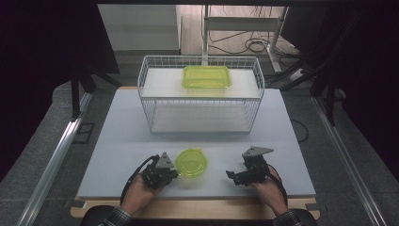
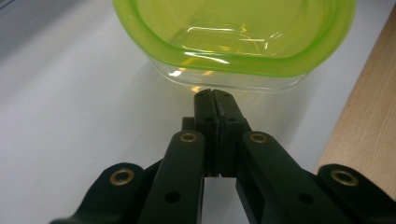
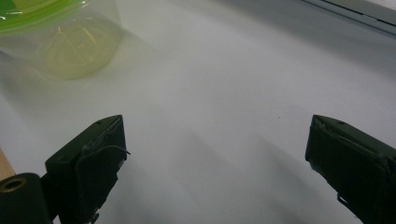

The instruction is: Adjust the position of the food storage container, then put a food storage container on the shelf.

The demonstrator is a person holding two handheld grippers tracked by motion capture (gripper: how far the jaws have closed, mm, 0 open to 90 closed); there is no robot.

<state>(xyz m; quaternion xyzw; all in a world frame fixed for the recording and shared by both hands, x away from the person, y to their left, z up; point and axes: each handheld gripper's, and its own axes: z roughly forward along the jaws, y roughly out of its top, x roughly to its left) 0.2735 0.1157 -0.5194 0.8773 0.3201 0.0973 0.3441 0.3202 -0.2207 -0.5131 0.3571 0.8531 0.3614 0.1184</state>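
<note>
We take the white table [image 1: 117,155] as our reference. On its far half we find a white wire basket [image 1: 200,96] with two shelves; a green rectangular lidded container [image 1: 207,76] lies on the upper shelf.

Near the table's front edge, in front of the basket and well apart from it, we record a round clear container with a green lid [image 1: 191,163], upright on the table top. In the left gripper view its green rim and clear wall [image 2: 233,42] stand just ahead of the jaw tips.

The left gripper [image 1: 170,173] lies just beside the round container, on its left. Its jaws are pressed together with nothing between them, the tips [image 2: 214,95] close to the container wall; we cannot confirm contact.

The right gripper [image 1: 231,176] rests to the right of the round container, apart from it. Its jaws stand wide, with bare table between them [image 3: 215,154].
</note>
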